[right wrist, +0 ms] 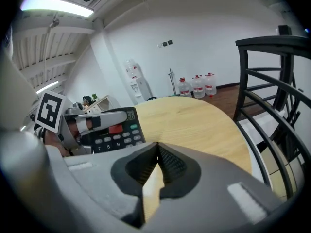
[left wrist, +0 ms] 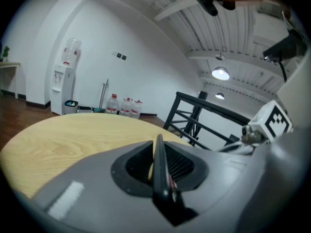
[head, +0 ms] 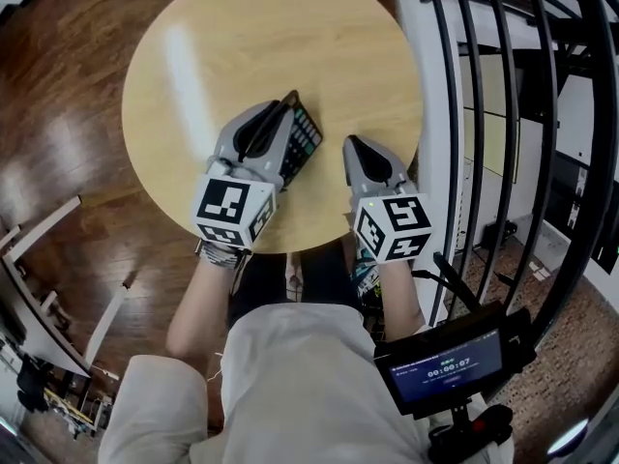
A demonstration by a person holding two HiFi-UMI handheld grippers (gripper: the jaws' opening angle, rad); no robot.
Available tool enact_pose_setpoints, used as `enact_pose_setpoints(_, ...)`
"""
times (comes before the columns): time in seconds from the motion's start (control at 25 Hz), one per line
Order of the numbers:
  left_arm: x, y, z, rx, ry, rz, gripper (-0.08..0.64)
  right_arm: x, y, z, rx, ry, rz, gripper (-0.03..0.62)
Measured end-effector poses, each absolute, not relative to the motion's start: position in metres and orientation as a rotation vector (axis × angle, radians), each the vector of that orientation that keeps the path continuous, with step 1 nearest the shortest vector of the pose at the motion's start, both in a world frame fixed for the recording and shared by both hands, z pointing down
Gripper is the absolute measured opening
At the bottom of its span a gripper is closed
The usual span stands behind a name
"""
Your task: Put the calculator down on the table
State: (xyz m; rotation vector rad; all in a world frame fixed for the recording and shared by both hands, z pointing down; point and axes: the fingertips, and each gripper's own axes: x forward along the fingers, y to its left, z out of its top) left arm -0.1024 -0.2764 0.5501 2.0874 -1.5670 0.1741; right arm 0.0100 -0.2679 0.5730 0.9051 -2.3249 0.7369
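A black calculator (head: 306,135) stands on its edge over the round wooden table (head: 242,37), keys facing right. My left gripper (head: 279,112) is shut on it. In the left gripper view the calculator shows only as a thin dark edge (left wrist: 159,171) clamped between the jaws. In the right gripper view I see its keys and display (right wrist: 115,132) with the left gripper's finger (right wrist: 97,121) across it. My right gripper (head: 351,143) hangs over the table's near right edge, beside the calculator and apart from it. Its jaws (right wrist: 156,145) are shut with nothing in them.
A black metal railing (head: 522,114) runs close along the table's right side. A screen on a stand (head: 450,365) sits by the person's right knee. A water dispenser (left wrist: 63,76) and several water bottles (left wrist: 124,106) stand at the far wall. Wooden floor (head: 68,114) surrounds the table.
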Motion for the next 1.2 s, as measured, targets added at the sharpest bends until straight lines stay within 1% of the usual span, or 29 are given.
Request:
enact_pose_setpoints(0.4,-0.111,-0.269,0.571,1.949,-1.513,0.027,0.069,-0.011,-0.235,0.6,0.754,-2.307,0.816,0.002)
enact_pose_setpoints(0.84,-0.114,-0.26,0.584,1.907,-1.468,-0.004,0.081,-0.02,-0.228,0.625,0.719,-2.268,0.827,0.002)
enact_pose_setpoints(1.08,-0.121,-0.262,0.596,1.877,-1.49,0.036,0.112,-0.02,-0.23,0.625,0.75,-2.275,0.771,0.002)
enact_pose_setpoints(1.2,-0.125,-0.26,0.603,1.874,-1.507,0.108,0.117,-0.019,-0.23,0.626,0.77,-2.273,0.766,0.002)
